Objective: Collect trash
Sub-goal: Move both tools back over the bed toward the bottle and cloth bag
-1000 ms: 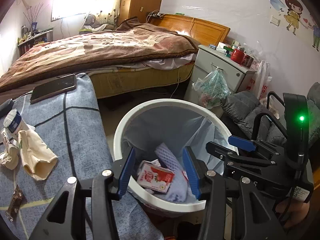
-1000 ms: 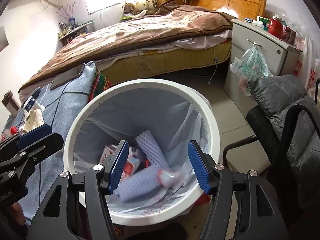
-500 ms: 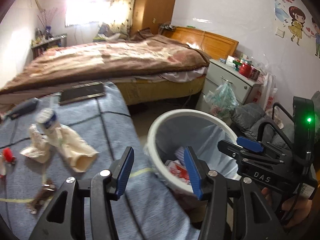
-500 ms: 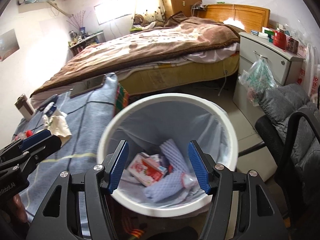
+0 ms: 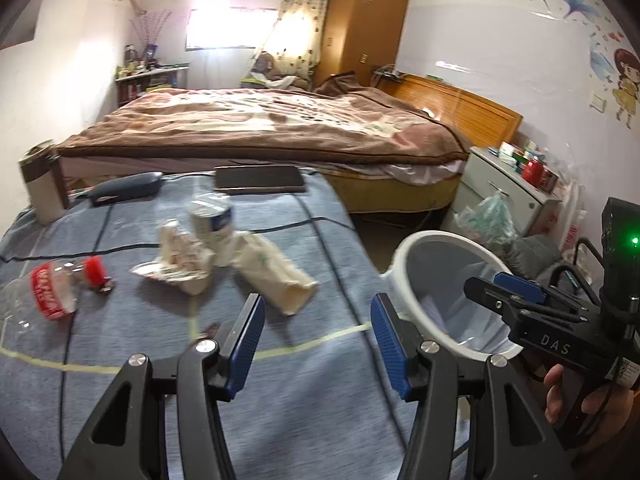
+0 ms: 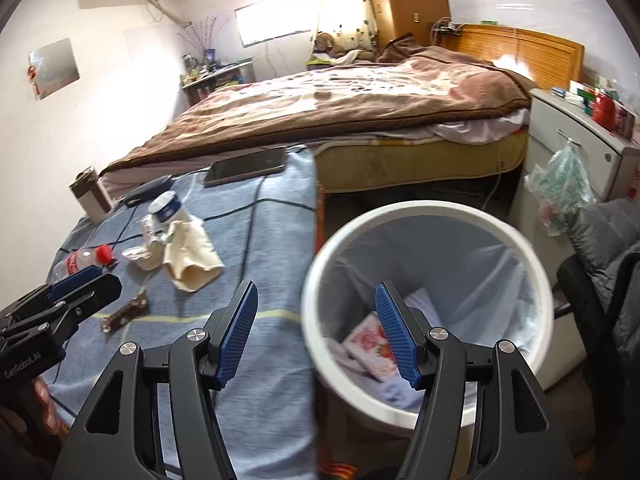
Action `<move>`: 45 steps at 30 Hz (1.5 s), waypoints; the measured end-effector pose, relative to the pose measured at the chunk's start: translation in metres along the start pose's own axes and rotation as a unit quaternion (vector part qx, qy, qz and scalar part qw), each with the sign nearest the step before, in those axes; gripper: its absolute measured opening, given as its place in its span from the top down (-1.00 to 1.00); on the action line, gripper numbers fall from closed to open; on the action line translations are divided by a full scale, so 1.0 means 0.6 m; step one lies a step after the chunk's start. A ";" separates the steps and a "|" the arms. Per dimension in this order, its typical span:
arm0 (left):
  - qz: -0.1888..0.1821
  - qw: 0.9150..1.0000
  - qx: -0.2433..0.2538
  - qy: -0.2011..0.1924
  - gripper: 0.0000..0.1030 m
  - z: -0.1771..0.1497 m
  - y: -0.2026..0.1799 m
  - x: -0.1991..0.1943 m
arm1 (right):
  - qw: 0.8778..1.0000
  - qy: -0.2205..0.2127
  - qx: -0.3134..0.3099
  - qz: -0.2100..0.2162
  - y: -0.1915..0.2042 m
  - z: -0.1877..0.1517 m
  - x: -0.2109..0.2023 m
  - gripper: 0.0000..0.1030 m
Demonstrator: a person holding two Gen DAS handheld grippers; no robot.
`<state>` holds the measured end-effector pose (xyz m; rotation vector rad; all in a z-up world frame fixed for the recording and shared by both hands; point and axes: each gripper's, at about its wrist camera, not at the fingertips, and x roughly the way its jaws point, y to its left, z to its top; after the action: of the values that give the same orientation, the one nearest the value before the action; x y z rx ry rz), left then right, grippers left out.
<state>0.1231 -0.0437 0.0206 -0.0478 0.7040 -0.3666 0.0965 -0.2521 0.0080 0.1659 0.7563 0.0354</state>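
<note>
Trash lies on the blue-grey cloth of the table (image 5: 320, 400): a cream paper bag (image 5: 276, 276), a blue-and-white cup (image 5: 212, 220), a crumpled wrapper (image 5: 176, 256), a clear bottle with a red label (image 5: 44, 292) and a small brown wrapper (image 6: 124, 314). My left gripper (image 5: 316, 308) hovers open over the cloth just short of the bag, holding nothing. My right gripper (image 6: 316, 292) is open and empty over the edge between the table and the white lined bin (image 6: 400, 210). Inside the bin are a strawberry carton (image 6: 368, 344) and a foam net (image 6: 420, 300).
A dark tablet (image 5: 258, 178) and a dark case (image 5: 124, 190) lie at the table's far end, with a canister (image 5: 40, 184) at the left. Beyond are a bed (image 5: 260, 128) and a nightstand (image 5: 508, 184) with a hanging bag. A grey chair (image 6: 608, 248) stands right of the bin.
Both grippers swung away from above the bin to the left, toward the table. The left one now hangs over the cloth near the trash, its jaws slightly wider.
</note>
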 end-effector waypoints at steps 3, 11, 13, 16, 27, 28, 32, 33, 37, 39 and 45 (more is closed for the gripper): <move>0.011 1.000 -0.013 -0.004 -0.11 -0.004 0.035 -0.011 | 1.000 0.004 -0.008 0.011 0.021 -0.001 0.007 -0.23; 0.042 0.998 -0.041 -0.003 -0.12 -0.019 0.109 -0.031 | 0.999 0.012 -0.036 0.030 0.079 -0.003 0.019 -0.22; 0.046 0.998 -0.044 -0.006 -0.12 -0.021 0.125 -0.037 | 0.998 0.015 -0.039 0.037 0.090 -0.003 0.023 -0.22; 0.058 0.997 -0.053 -0.007 -0.18 -0.022 0.153 -0.043 | 0.998 0.018 -0.048 0.047 0.111 -0.002 0.031 -0.22; 0.118 0.989 -0.089 -0.006 -0.23 -0.029 0.271 -0.062 | 0.993 0.040 -0.093 0.058 0.184 0.003 0.085 -0.22; 0.120 0.988 -0.097 -0.003 -0.23 -0.031 0.283 -0.062 | 0.993 0.043 -0.095 0.057 0.188 0.003 0.091 -0.22; 0.119 0.988 -0.103 0.003 -0.23 -0.040 0.303 -0.058 | 0.992 0.053 -0.099 0.057 0.197 0.004 0.112 -0.22; 0.119 0.988 -0.101 0.004 -0.23 -0.042 0.305 -0.055 | 0.992 0.056 -0.101 0.057 0.200 0.003 0.117 -0.22; 0.116 0.988 -0.101 0.013 -0.23 -0.047 0.311 -0.044 | 0.990 0.067 -0.109 0.053 0.209 0.005 0.137 -0.22; 0.119 0.987 -0.103 0.016 -0.23 -0.048 0.319 -0.041 | 0.990 0.065 -0.113 0.050 0.213 0.006 0.142 -0.22; 0.138 0.984 -0.115 0.007 -0.23 -0.041 0.357 -0.051 | 0.991 0.068 -0.106 0.040 0.216 0.010 0.158 0.26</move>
<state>0.1528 0.1690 -0.0146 -0.1658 0.7539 -0.0191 0.1734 -0.1165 -0.0311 -0.0092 0.8771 0.2034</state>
